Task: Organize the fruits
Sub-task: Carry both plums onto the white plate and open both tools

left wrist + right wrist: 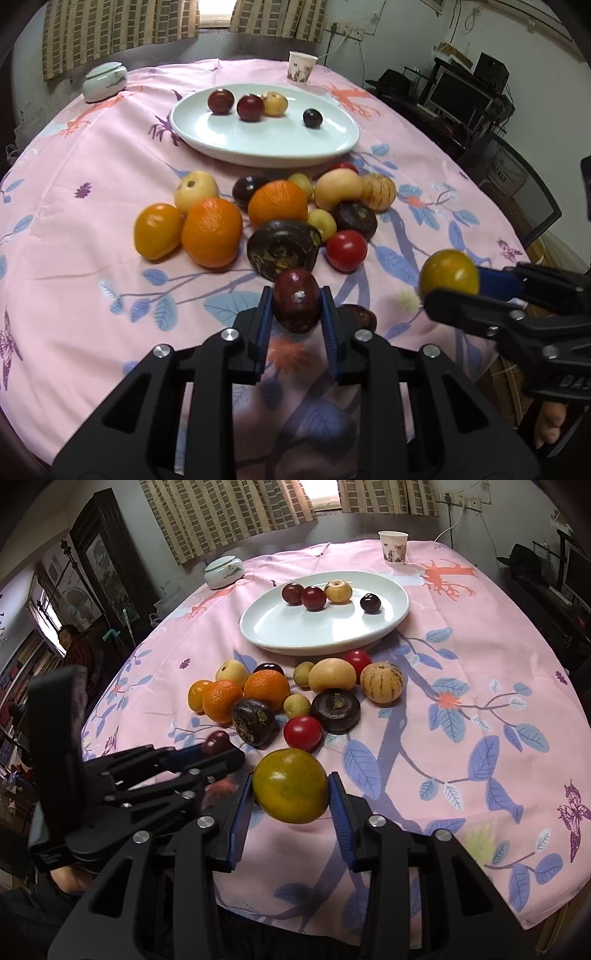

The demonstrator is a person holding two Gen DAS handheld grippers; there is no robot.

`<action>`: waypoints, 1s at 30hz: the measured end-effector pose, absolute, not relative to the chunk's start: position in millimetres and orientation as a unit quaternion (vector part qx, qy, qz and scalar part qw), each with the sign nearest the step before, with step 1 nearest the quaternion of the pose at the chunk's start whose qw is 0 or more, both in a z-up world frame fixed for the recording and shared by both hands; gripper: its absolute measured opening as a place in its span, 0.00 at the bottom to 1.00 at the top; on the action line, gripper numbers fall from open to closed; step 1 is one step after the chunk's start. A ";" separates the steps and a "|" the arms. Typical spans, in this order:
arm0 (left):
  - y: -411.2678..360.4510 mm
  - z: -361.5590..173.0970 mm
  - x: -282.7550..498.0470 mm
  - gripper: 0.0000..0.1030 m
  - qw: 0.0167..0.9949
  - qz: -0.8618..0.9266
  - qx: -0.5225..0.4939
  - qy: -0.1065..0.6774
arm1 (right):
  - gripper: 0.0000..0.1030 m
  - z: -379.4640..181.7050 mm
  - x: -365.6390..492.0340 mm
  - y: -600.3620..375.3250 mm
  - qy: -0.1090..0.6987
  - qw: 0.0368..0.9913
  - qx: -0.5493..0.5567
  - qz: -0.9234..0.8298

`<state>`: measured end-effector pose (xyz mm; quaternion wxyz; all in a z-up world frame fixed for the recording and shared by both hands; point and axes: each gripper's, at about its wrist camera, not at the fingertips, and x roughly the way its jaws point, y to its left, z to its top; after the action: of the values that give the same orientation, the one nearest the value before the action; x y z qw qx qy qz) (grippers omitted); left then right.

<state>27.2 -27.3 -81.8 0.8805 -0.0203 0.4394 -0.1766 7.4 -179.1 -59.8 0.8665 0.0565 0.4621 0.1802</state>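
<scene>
Meanwhile, the left gripper point(296, 306) is clamping a dark red plum point(296, 305) at lower centre, the right gripper point(291, 788) a yellow-green fruit point(291, 785); either round fruit is likely risking slipping before reaching the white plate point(229, 142) above.

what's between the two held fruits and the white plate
The loose fruit pile lies on the tablecloth directly between both grippers and the white plate. The left gripper holds a dark red fruit, the right gripper a yellow-green fruit; passing over the pile looks unobstructed.
</scene>
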 end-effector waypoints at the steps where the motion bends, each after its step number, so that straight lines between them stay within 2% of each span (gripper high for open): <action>1: -25.8 -77.9 26.4 0.24 0.881 -0.177 -0.022 0.437 | 0.40 -59.8 7.6 -178.4 0.462 0.866 0.056 0.181; 14: -14.8 -36.8 62.1 0.25 0.897 -0.163 -0.017 0.411 | 0.40 -43.3 43.4 -170.6 0.444 0.876 0.034 0.187; 22: -11.2 -12.4 172.9 0.25 0.901 -0.122 0.000 0.417 | 0.40 -19.6 139.8 -156.4 0.418 0.890 0.006 0.183; 30: -10.6 -44.9 266.7 0.25 0.878 -0.109 -0.035 0.465 | 0.40 -55.0 241.8 -146.4 0.459 0.873 -0.011 0.166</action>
<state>266.7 -10.6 -44.9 0.8780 -0.0349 0.4647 -0.1091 241.8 -146.4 -55.0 0.8729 -0.0110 0.4585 0.1665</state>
